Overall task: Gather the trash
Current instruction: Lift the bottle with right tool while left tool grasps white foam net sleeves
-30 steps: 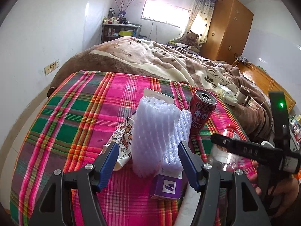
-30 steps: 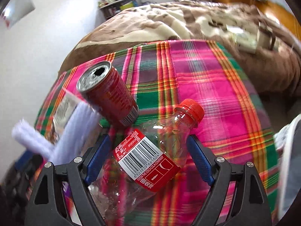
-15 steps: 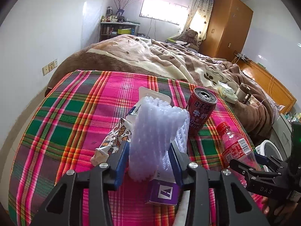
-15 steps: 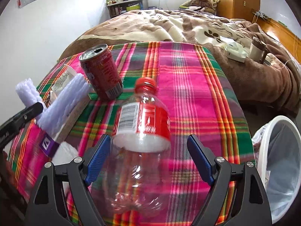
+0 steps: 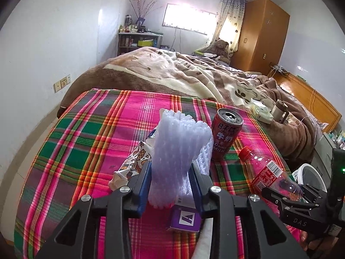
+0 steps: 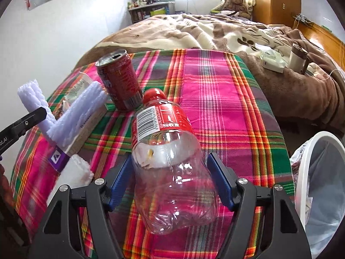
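Trash on plaid cloth (image 5: 90, 133), left gripper (image 5: 170, 185) closing, pads squeezing foam netting (image 5: 176, 151), right gripper (image 6: 170, 177) closing around plastic bottle (image 6: 166, 151), red can (image 6: 118, 79) upright behind, white bin (image 6: 319, 172) at right.

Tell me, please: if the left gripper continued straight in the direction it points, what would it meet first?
The left gripper is closing its fingers on the white foam netting, so that comes first. Just beyond lies the white box with a purple end, probably next; depth is unclear.

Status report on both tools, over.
Left tool closing on white foam netting. Right tool closing around clear plastic bottle. Red can standing nearby.
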Available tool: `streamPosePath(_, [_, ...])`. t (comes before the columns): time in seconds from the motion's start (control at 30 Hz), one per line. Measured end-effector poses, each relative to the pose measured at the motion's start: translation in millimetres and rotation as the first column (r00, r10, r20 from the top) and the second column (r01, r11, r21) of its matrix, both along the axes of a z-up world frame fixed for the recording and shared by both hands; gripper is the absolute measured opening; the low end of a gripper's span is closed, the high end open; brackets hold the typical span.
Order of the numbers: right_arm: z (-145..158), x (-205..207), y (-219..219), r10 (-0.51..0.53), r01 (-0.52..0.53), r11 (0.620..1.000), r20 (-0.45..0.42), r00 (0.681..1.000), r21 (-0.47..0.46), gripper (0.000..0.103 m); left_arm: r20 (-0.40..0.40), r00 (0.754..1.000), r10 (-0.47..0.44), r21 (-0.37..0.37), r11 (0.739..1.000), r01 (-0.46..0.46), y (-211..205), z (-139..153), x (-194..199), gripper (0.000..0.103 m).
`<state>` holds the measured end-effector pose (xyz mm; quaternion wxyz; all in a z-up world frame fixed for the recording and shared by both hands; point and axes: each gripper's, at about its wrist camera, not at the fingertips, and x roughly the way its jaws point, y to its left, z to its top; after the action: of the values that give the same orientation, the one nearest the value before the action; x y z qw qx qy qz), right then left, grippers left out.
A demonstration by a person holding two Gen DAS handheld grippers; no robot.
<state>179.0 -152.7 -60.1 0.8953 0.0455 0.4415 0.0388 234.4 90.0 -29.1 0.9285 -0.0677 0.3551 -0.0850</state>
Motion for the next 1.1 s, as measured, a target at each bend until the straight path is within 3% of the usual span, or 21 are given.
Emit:
streamPosePath(0.6, [20, -25, -24, -0.007, -0.006, 0.993, 0.112, 0.994, 0.116, 0.064, 0.062, 0.998, -0.002, -0.004, 1.000, 0.002, -15, 29, -40, 0.035])
streamPosePath(1.1, [58, -70, -62, -0.048, 0.013, 0.989, 0.236, 0.971, 0.148, 0.064, 0.120, 0.987, -0.106, -0.023, 0.994, 0.109, -68, 59, -80, 0.035])
